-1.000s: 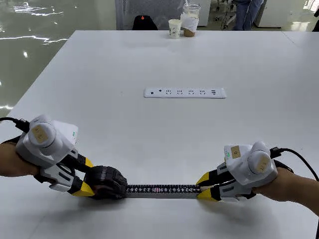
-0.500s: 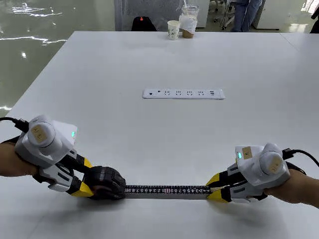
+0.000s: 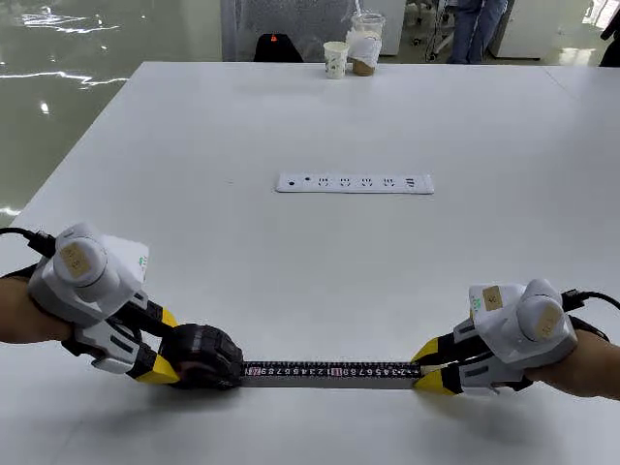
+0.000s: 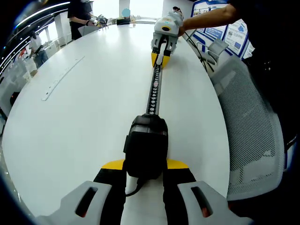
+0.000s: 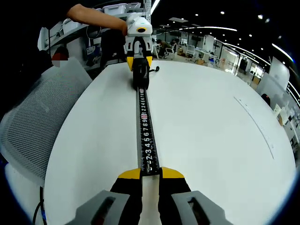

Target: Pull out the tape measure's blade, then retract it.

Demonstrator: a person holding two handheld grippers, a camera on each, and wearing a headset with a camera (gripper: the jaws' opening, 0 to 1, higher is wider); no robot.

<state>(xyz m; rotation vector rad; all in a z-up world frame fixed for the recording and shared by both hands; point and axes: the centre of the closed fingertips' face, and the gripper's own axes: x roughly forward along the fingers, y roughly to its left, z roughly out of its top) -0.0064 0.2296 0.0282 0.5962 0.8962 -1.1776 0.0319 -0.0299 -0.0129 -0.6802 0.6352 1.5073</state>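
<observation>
A black tape measure case [image 3: 201, 356] rests on the white table near its front edge, and my left gripper [image 3: 167, 344] is shut on it; the case [image 4: 146, 145] sits between the yellow-tipped jaws in the left gripper view. Its dark blade [image 3: 334, 372] with white numerals runs rightward, flat over the table. My right gripper [image 3: 431, 365] is shut on the blade's end. In the right gripper view the blade [image 5: 144, 136] stretches straight away to the case [image 5: 140, 75] and the left gripper [image 5: 138, 58]. The left gripper view shows the blade [image 4: 154, 91] reaching the right gripper [image 4: 161, 57].
A white power strip [image 3: 355, 183] lies flat at the table's middle. Paper cups [image 3: 336, 58] and a plastic drink cup [image 3: 366, 37] stand at the far edge. A mesh office chair [image 4: 253, 136] stands beside the table [image 3: 291, 252]. People stand beyond the far end.
My right gripper has moved further right with the blade end, so more blade is drawn out of the case. The left gripper and case have stayed put.
</observation>
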